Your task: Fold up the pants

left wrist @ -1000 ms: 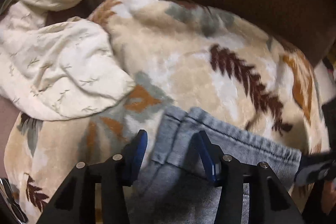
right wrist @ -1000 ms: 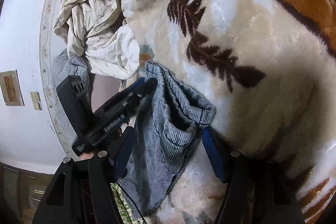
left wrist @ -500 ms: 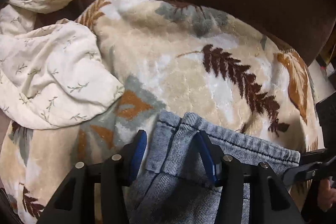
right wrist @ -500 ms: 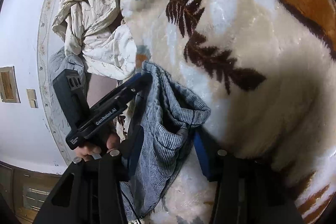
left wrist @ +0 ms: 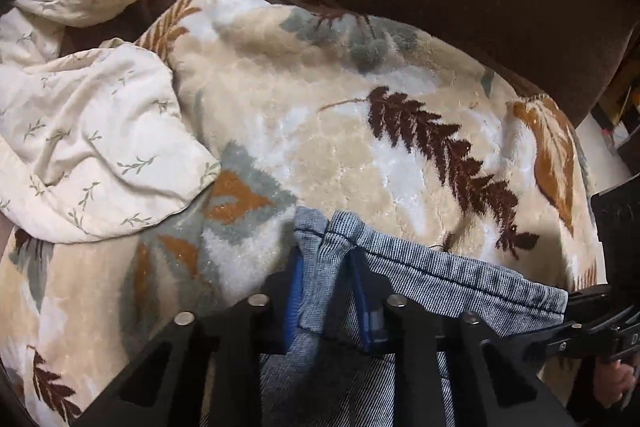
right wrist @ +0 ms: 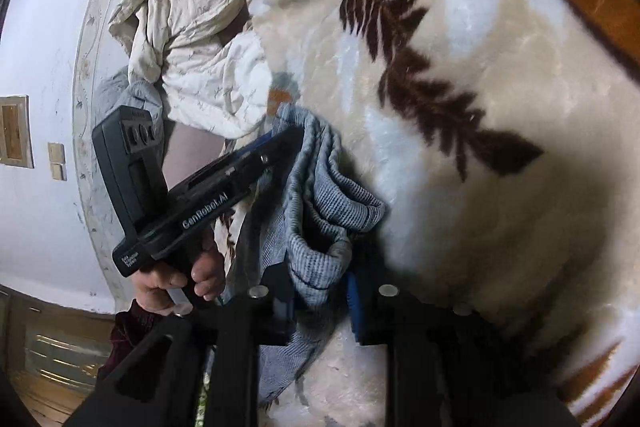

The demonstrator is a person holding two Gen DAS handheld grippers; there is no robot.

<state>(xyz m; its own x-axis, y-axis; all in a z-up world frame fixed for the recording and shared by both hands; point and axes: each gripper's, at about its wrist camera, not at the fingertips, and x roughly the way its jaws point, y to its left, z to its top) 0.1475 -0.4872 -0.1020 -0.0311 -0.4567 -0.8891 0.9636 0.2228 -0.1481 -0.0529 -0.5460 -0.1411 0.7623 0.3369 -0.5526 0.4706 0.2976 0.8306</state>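
Left tongs (left wrist: 328, 291) closing on the near-left corner of the jeans (left wrist: 440, 275)' waistband, denim bunched between the blue pads. Right tongs (right wrist: 320, 291) closing likewise on the opposite corner, so the band stretches taut between them, likely for lifting. Jeans lie on a plush leaf-print blanket (left wrist: 340, 147); ribbed, stiff hem. Crumpled sheet (left wrist: 92, 155) far left.

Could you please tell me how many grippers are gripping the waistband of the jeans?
2: the left gripper is closing on the waistband at one end, and the right gripper is closing on the other end.
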